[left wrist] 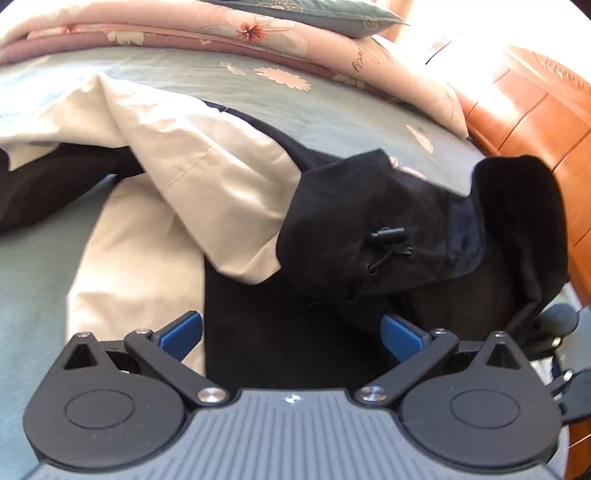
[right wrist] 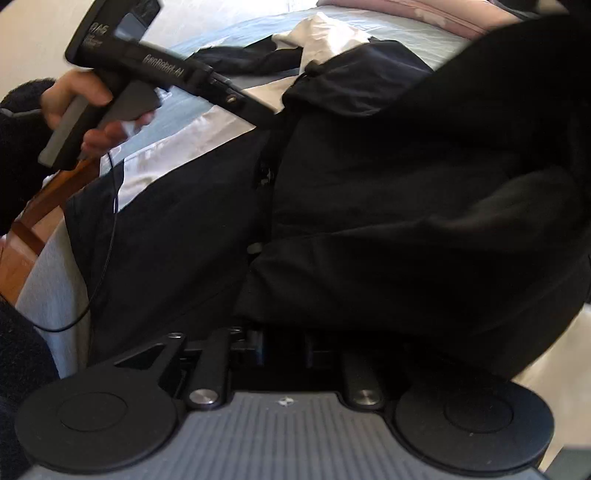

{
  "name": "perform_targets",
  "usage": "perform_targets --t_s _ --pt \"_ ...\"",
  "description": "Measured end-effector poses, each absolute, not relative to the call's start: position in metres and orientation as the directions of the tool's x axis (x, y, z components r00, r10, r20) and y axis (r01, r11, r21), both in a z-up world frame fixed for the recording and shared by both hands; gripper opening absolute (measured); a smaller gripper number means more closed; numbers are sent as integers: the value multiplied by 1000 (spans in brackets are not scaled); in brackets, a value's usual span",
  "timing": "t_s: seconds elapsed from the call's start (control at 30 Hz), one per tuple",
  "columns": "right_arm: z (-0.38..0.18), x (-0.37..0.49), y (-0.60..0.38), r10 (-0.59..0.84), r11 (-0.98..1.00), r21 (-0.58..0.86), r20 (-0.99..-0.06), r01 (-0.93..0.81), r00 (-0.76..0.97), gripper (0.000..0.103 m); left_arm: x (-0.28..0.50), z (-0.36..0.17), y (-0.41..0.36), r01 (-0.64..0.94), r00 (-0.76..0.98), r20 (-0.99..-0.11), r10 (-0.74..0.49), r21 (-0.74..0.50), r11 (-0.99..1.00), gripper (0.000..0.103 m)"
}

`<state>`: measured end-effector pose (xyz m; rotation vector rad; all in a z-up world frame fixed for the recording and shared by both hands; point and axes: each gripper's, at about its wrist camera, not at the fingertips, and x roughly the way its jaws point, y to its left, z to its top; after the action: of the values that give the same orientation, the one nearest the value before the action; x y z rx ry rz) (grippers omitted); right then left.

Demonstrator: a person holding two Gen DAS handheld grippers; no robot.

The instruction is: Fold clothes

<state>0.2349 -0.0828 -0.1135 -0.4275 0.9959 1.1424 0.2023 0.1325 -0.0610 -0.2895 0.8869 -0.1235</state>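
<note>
We see the black-and-cream jacket (left wrist: 236, 192) sprawled across the bed (left wrist: 332, 107), its black hood (left wrist: 369, 236) bunched toward the bed's right edge, where the wooden bed frame (left wrist: 524, 122) stands close. Bare sheet lies open to the left and beyond the jacket, up to the folded pink quilt (left wrist: 184, 37) and a grey pillow (left wrist: 332, 11).

Our left tool (left wrist: 291, 334) hovers over the black cloth with its blue pads (left wrist: 183, 330) wide apart, nothing between them.

The right wrist view alone shows the hand (right wrist: 74, 99) on the left tool's handle and its thin cable (right wrist: 107, 229). There, black fabric (right wrist: 406, 221) drapes over our right tool (right wrist: 284, 349); its fingers stand close, but we cannot tell whether they pinch cloth.
</note>
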Motion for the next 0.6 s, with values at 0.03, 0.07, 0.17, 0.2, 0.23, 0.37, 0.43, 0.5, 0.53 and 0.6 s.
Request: perform_targets --t_s 0.03,0.07,0.17,0.2,0.23,0.37,0.43,0.5,0.53,0.6 --pt "-109 235 -86 559 414 201 -826 -888 74 30 199 -61 133 -9 621 -747 -235 -307 952 102" --pt "-104 235 -89 564 431 212 -822 -877 78 33 195 -61 133 -4 619 -748 -239 -307 952 102" --pt "-88 229 -99 559 459 198 -822 -866 109 34 189 -61 133 13 619 -747 -241 -297 955 102" --pt "-82 227 -103 554 463 181 -824 -868 123 34 186 -61 134 16 622 -744 -244 -299 954 102" --pt "-75 224 -106 549 466 165 -824 -869 138 34 189 -62 131 19 623 -742 -247 -302 953 102" --pt "-41 222 -122 595 481 134 -776 -867 210 39 200 -66 122 28 624 -739 -254 -304 952 102" --pt "-20 228 -126 631 489 126 -734 -863 250 45 201 -66 123 27 627 -735 -256 -308 951 102" --pt "-2 234 -124 664 494 118 -691 -861 286 45 201 -67 127 22 630 -733 -257 -314 949 102" --pt "4 240 -118 676 495 114 -673 -862 300 46 201 -67 129 25 631 -732 -257 -311 950 101" --pt "17 254 -104 697 498 105 -640 -861 324 46 200 -66 132 52 633 -735 -242 -271 961 101"
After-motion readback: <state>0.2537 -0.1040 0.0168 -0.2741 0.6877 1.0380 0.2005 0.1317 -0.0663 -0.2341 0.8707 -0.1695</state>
